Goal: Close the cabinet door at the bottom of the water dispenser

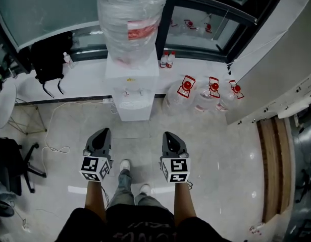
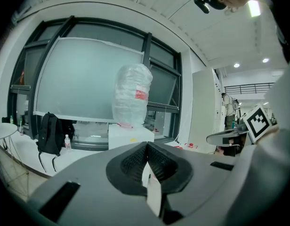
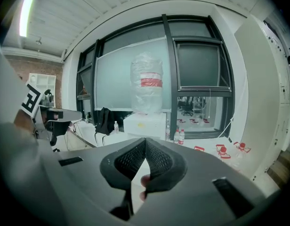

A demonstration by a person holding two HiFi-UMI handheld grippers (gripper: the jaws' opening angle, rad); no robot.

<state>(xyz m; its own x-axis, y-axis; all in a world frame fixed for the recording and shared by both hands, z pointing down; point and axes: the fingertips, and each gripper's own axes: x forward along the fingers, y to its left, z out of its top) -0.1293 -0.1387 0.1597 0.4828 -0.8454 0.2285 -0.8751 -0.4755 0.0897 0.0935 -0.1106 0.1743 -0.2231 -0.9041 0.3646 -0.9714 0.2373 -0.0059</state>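
- The left gripper [image 1: 103, 133] is keeping its jaws pressed fully together and is gripping nothing. The right gripper [image 1: 169, 135] is doing the same.
- Both are hanging well short of the water dispenser [image 1: 133, 84] and aiming at its upper body. The cabinet door [image 1: 134, 111] is sitting low at the base, so a reach from this height is risking a strike on the tap panel instead.
- A large wrapped bottle [image 1: 131, 19] is riding on top. A hard shove at the door is likely to be rocking the whole unit.
- Spare jugs [image 1: 208, 92] are lying on the floor [image 1: 221, 155] just right of the dispenser, and a white cable [image 1: 52, 120] is trailing to its left. Either is threatening a stumble on approach.
- The dispenser is standing on the floor against the window ledge, straight ahead of the person. It is appearing white and boxy, and its lower front is showing sharply foreshortened. Whether the door is hanging ajar or sitting flush cannot be told.
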